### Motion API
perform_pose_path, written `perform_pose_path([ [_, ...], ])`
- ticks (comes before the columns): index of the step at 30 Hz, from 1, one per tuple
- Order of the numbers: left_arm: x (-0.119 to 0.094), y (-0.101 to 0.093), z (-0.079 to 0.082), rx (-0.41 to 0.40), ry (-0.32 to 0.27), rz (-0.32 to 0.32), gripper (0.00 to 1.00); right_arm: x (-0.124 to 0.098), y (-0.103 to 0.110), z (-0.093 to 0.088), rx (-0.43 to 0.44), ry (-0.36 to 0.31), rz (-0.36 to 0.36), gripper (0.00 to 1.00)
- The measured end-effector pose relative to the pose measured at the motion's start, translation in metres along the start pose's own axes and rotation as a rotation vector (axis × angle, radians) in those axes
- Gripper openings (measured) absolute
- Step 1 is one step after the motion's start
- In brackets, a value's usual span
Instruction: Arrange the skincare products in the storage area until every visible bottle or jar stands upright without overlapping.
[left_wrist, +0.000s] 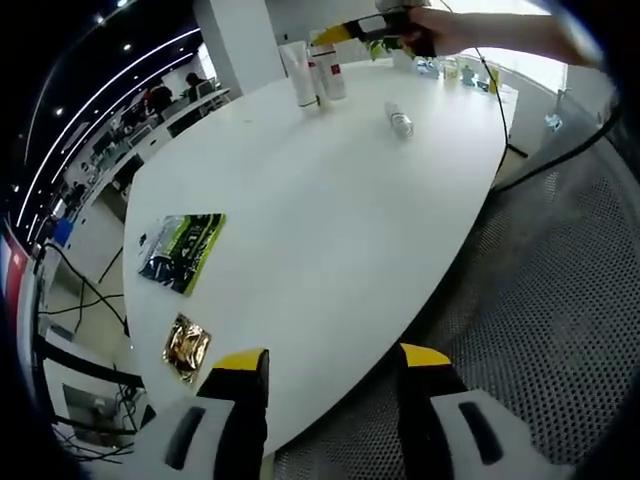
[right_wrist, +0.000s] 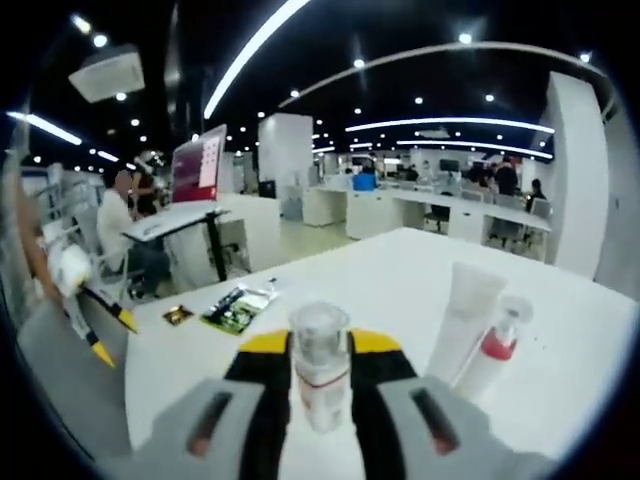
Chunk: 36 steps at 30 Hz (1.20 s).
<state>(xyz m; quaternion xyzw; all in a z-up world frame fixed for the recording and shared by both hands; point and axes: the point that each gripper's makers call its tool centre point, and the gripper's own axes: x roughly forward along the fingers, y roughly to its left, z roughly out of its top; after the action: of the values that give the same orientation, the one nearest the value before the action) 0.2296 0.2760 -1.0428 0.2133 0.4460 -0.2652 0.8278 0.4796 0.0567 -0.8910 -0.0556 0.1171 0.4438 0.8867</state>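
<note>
My right gripper (right_wrist: 320, 348) is shut on a small clear-capped bottle (right_wrist: 321, 372), held upright over the white table (right_wrist: 400, 270). Just to its right stand a white tube (right_wrist: 468, 308) and a pump bottle with a red band (right_wrist: 493, 348). In the left gripper view the same tube (left_wrist: 298, 70) and pump bottle (left_wrist: 331, 72) stand at the table's far side, with the right gripper (left_wrist: 345, 33) above them in a person's hand (left_wrist: 450, 28). Another clear bottle (left_wrist: 399, 120) lies on its side near them. My left gripper (left_wrist: 332, 362) hangs open at the table's near edge, holding nothing.
A green-and-black sachet (left_wrist: 181, 250) and a gold foil packet (left_wrist: 187, 346) lie on the table (left_wrist: 320, 220) near my left gripper. Small jars (left_wrist: 452, 68) sit at the far edge. Perforated flooring (left_wrist: 540, 300) lies to the right. Desks and people fill the office (right_wrist: 150, 230) behind.
</note>
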Motion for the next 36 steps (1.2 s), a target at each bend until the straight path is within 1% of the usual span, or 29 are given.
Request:
perform_pose_path([
  [4, 0.001, 0.0, -0.001, -0.001, 0.007, -0.005, 0.52, 0.001, -0.01, 0.001, -0.006, -0.019, -0.011, 0.2],
  [8, 0.001, 0.0, -0.001, -0.002, 0.006, -0.004, 0.52, 0.004, -0.018, -0.004, -0.014, -0.013, -0.009, 0.2],
  [9, 0.001, 0.0, -0.001, -0.001, 0.006, -0.004, 0.52, 0.005, -0.021, -0.008, -0.009, -0.002, -0.008, 0.2],
  [13, 0.001, 0.0, 0.0, 0.001, 0.003, -0.007, 0.51, 0.008, -0.029, -0.012, 0.017, 0.003, -0.015, 0.2],
  [15, 0.001, 0.001, 0.0, 0.002, 0.009, -0.007, 0.51, 0.011, -0.033, -0.015, 0.01, 0.007, -0.021, 0.2],
  [23, 0.002, 0.003, -0.002, -0.001, 0.017, -0.006, 0.5, 0.022, -0.042, -0.023, -0.025, 0.019, -0.012, 0.2],
  [28, 0.002, 0.003, -0.003, 0.0, 0.022, -0.008, 0.49, 0.028, -0.048, -0.031, -0.031, 0.036, -0.015, 0.2],
  [36, 0.002, 0.003, -0.005, 0.001, 0.029, -0.01, 0.47, 0.031, -0.052, -0.039, -0.032, 0.05, -0.022, 0.2],
])
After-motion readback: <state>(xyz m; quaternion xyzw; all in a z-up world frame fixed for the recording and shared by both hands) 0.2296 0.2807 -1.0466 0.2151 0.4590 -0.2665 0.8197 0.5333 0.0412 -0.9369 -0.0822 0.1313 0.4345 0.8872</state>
